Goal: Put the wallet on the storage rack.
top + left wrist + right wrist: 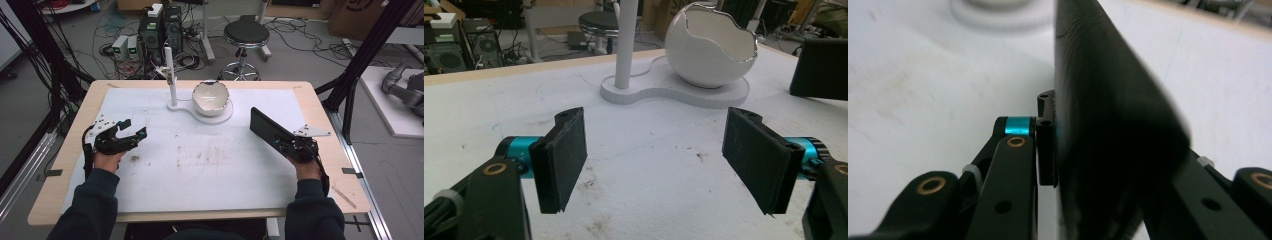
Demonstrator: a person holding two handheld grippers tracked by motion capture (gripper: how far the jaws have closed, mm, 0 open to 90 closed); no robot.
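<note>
My right gripper [287, 143] [1098, 150] is at the right of the white mat, shut on a flat black slab [266, 126] [1108, 100]. The slab stands on edge between the pads and points toward the table's middle; its far end also appears in the left gripper view [821, 67]. My left gripper [136, 127] [654, 160] rests low at the left of the mat, open, with nothing between its pads. A white cracked-egg bowl [211, 97] [709, 47] sits on a white base [674, 92] at the back centre, beside an upright white post [171, 75] [625, 45].
A white mat [200, 165] with brownish smudges covers the wooden table [75, 135]. Behind the table stand a black stool [245, 35] and computer boxes [160, 27] among cables. A black frame strut [360, 55] rises off the right rear corner.
</note>
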